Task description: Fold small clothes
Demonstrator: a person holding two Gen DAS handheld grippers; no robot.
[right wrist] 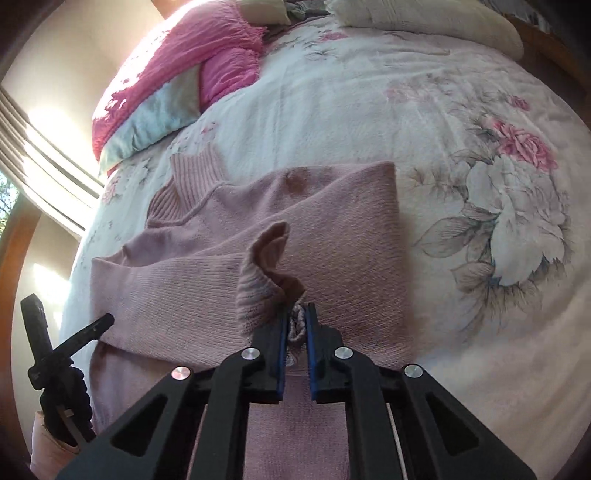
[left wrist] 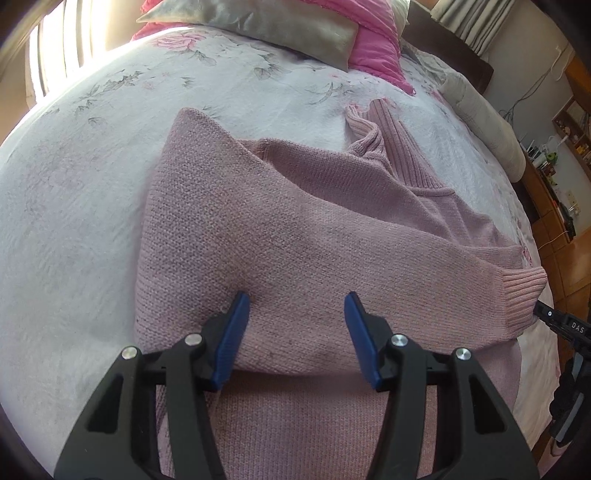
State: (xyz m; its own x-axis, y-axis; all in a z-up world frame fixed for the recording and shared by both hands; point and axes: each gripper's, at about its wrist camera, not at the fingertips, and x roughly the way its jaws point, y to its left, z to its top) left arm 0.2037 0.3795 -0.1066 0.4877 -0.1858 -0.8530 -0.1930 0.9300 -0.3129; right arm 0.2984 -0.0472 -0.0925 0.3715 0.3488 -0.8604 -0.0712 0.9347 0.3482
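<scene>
A pink knit sweater [left wrist: 295,229] lies partly folded on a bed [left wrist: 74,206] covered in a pale floral spread, its ribbed collar [left wrist: 373,129] turned toward the pillows; the only legible writing is the white lettering "DAS" on the black body of the right tool [left wrist: 565,325] at the edge of the left wrist view, beside a small round mark; the left tool [left wrist: 297,306] hovers low over the folded body of the sweater with its blue-padded fingers [left wrist: 236,332] spread wide, nothing between them, the pads close above the knit, though contact cannot be confirmed; seen from its own camera, the right tool [right wrist: 298,325] has its blue pads drawn nearly together, pinching a bunched edge of the ribbed sleeve cuff [right wrist: 266,280], which puckers upward just ahead of the fingertips; the sleeve [right wrist: 166,288] runs across the sweater's front toward the left side of that view, where the left tool [right wrist: 66,339] shows as a dark outline beside the garment's edge; a grey cushion [left wrist: 258,29] and a bright pink quilt [right wrist: 177,74] sit at the head of the bed, well apart from the sweater; curtains [right wrist: 40,140] hang at a sunlit window; wooden shelves [left wrist: 569,129] stand beyond the bed's far side.
</scene>
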